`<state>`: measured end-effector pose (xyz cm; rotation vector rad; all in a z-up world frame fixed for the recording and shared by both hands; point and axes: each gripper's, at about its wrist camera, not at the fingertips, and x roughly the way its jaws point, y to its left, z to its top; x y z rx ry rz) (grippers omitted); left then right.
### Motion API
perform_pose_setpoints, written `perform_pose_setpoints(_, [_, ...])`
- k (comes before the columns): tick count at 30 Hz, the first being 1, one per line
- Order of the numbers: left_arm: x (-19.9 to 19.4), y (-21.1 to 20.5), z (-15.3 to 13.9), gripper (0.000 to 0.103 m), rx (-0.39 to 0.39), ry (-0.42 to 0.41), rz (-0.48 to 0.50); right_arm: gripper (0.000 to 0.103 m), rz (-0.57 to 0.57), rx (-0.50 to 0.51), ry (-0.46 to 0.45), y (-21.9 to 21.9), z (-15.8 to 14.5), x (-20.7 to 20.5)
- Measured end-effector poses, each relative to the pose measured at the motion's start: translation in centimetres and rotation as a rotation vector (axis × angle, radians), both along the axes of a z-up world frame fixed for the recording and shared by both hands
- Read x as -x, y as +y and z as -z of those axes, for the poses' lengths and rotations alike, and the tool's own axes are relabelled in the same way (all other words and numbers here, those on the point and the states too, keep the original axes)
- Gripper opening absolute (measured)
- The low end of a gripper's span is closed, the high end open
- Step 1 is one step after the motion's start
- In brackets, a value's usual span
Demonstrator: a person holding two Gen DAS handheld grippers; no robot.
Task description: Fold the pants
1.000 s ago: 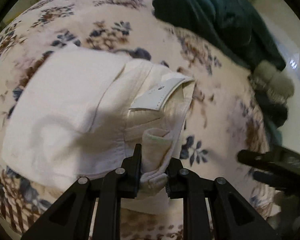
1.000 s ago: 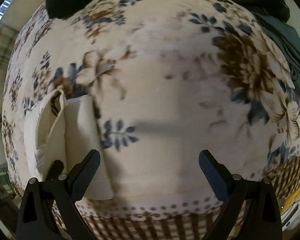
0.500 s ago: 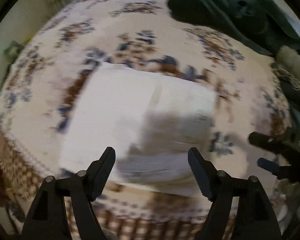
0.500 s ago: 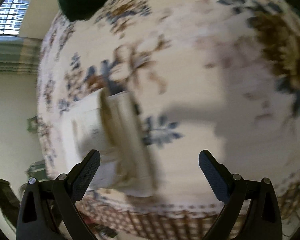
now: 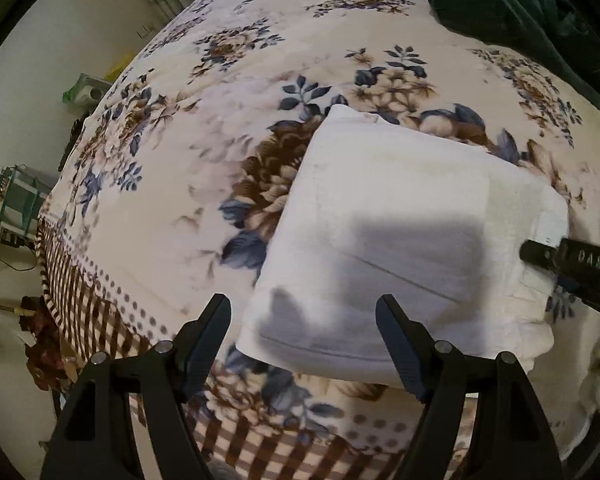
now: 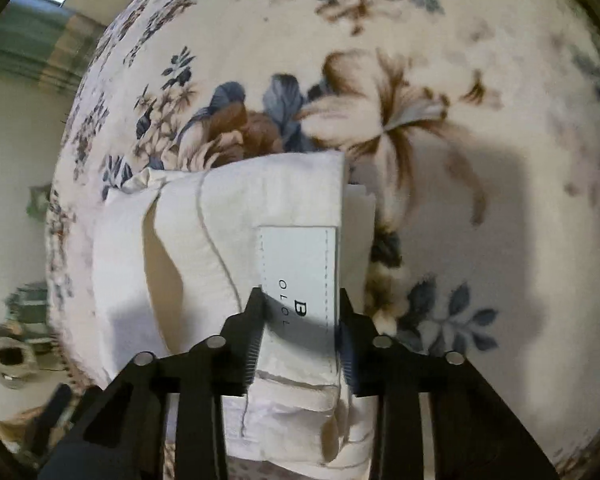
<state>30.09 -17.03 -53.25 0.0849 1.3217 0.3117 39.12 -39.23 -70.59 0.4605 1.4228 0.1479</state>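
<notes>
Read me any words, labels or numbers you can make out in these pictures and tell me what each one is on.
"B": large letter on the white label patch sewn on the folded white pants, right wrist view.
"OLOL": smaller letters under it on the same patch; the rest is hidden by the right gripper.
Pale characters on the right gripper's black body, left wrist view: too blurred to read.
Nothing else readable.

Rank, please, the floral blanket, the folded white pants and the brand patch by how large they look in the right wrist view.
1. Floral blanket, filling most of the view.
2. Folded white pants.
3. Brand patch, the smallest, though it lies closest to the camera.
</notes>
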Motion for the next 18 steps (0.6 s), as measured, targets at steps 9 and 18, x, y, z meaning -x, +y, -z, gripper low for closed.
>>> perform_pose_setpoints(9, [-0.4, 1.9, -1.2, 0.073, 0.08, -0.005, -0.015, 0.009, 0.073, -0.079, -0.068, -4.0, -5.4, 3.4])
perform_pose_setpoints(18, [-3.3, 4.7, -0.4, 0.073, 0.192, -0.008, -0.046, 0.042, 0.162, -0.27, 0.172, -11.9, 0.1, 4.0])
